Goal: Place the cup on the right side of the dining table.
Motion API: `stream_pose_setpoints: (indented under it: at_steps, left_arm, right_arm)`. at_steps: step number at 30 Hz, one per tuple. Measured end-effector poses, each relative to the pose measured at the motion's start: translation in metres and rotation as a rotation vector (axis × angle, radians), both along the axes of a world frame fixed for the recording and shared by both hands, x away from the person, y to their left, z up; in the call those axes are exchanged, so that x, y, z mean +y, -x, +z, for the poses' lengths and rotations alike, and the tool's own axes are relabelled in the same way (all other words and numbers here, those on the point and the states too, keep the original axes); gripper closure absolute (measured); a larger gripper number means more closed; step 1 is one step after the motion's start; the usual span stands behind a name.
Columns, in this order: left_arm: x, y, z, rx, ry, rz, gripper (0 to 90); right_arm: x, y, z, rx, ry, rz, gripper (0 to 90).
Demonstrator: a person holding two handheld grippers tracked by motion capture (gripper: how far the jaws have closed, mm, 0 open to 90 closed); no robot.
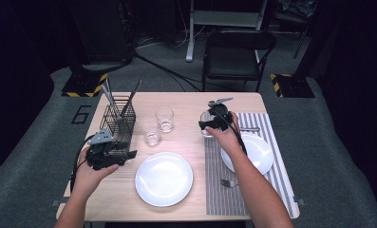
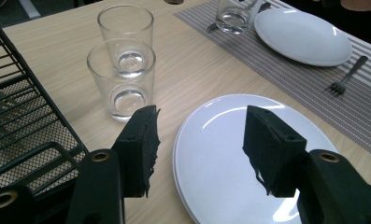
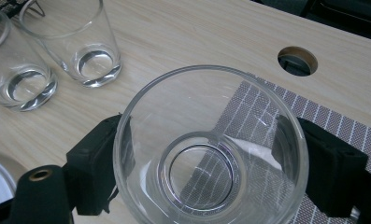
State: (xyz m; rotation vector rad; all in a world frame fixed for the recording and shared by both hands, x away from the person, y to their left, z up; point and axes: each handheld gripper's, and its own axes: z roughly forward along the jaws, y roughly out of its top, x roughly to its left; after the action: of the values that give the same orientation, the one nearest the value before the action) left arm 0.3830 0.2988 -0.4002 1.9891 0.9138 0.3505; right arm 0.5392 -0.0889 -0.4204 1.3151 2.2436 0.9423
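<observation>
Glass (image 3: pixel 211 149) stands upright between my right claw (image 3: pixel 211 172) pads, gripped at its sides, mouth up, over the striped placemat's (image 3: pixel 332 130) corner. My left claw (image 2: pixel 199 149) hangs released above the white plate (image 2: pixel 220 177).

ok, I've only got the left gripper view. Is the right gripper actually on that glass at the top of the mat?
Observer: Yes. In the right gripper view the glass sits between both jaws of the right gripper, one jaw at each side wall.
Operator: Glass empty?
Observer: Empty. The striped placemat shows straight through its base.
Operator: Anything standing in the wire rack? I just see mesh.
Observer: The high view shows utensils standing in the wire rack, handles sticking out the top.
Operator: Where's my own gripper from above?
Observer: The left gripper is just in front of the rack, jaws open, pointing toward the near white plate.
</observation>
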Motion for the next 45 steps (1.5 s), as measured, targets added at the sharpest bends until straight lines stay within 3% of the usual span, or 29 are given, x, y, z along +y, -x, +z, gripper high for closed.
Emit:
stream_pose_setpoints:
  at_steps: [15, 45]
  left_arm:
    - [0.000, 0.000, -0.001, 0.002, -0.004, 0.000, 44.8]
    - [-0.001, -0.001, -0.002, 0.007, -0.008, -0.004, 44.8]
  right_arm:
    - [-0.017, -0.002, -0.009, 0.022, 0.002, -0.056, 17.1]
    - [-0.022, -0.002, -0.028, 0.036, 0.019, -0.073, 17.1]
